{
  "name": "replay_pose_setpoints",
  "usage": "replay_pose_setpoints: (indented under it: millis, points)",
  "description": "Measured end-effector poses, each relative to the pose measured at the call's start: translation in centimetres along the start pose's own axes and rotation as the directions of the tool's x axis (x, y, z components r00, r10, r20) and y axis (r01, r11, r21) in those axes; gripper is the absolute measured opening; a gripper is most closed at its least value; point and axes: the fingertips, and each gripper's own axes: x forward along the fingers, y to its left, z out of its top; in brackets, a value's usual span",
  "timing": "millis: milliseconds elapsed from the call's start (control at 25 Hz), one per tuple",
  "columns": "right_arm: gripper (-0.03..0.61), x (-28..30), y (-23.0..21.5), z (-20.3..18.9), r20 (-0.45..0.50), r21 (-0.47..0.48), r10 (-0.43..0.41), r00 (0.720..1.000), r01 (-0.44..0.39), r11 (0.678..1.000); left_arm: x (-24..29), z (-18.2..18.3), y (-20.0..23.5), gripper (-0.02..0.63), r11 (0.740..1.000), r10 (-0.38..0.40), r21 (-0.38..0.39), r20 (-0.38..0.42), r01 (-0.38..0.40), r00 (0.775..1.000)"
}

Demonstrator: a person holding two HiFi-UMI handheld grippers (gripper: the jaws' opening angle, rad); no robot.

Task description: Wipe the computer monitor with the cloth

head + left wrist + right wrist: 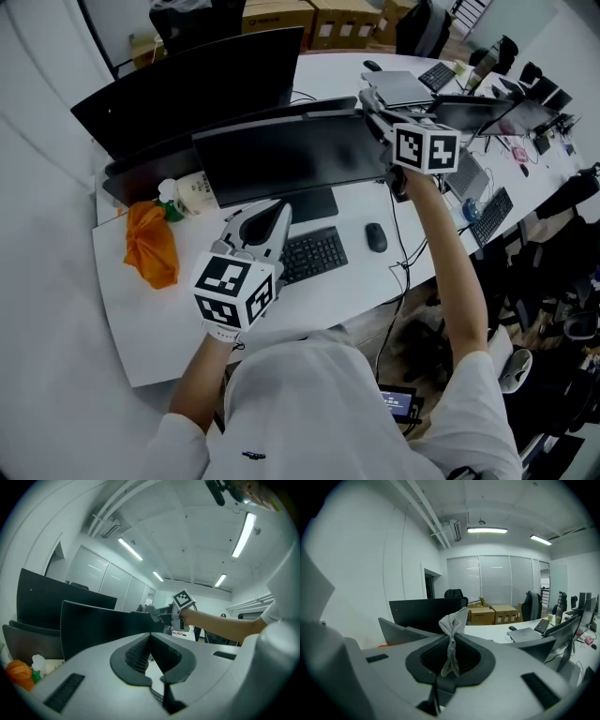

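The right gripper point(451, 637) is seen clamped on the grey cloth point(455, 618), whose bunched end sticks out past the tips. It is held by the right end of the monitor point(281, 155). The left gripper point(150, 637) is closed on nothing and is held over the left end of the keyboard point(314, 255) on the near desk point(159, 319).

On my desk point(141, 323) the keyboard point(312, 255) lies before the monitor point(291, 155), mouse point(376, 237) to its right, bottle point(194, 193) and bag point(152, 246) to the left.
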Motion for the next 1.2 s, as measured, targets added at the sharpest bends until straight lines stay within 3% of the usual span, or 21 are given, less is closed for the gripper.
replay_pose_setpoints:
  millis: [320, 1000, 1200]
  points:
    - [0.029, 0.3, 1.7, 0.6, 0.018, -0.035, 0.025, 1.000, -0.024, 0.999, -0.4, -0.6, 0.3, 0.018, 1.000, 0.008, -0.005, -0.004, -0.008, 1.000]
    - [0.029, 3.4, 11.1, 1.1, -0.028, -0.069, 0.193, 0.981, -0.194, 0.979, -2.5, -0.4, 1.8, 0.018, 0.998, 0.063, -0.019, 0.026, -0.063, 0.998]
    - [0.029, 4.2, 13.3, 0.8, -0.057, -0.071, 0.199, 0.978, -0.203, 0.977, -3.5, -0.8, 2.3, 0.018, 0.996, 0.083, -0.029, 0.030, -0.082, 0.996]
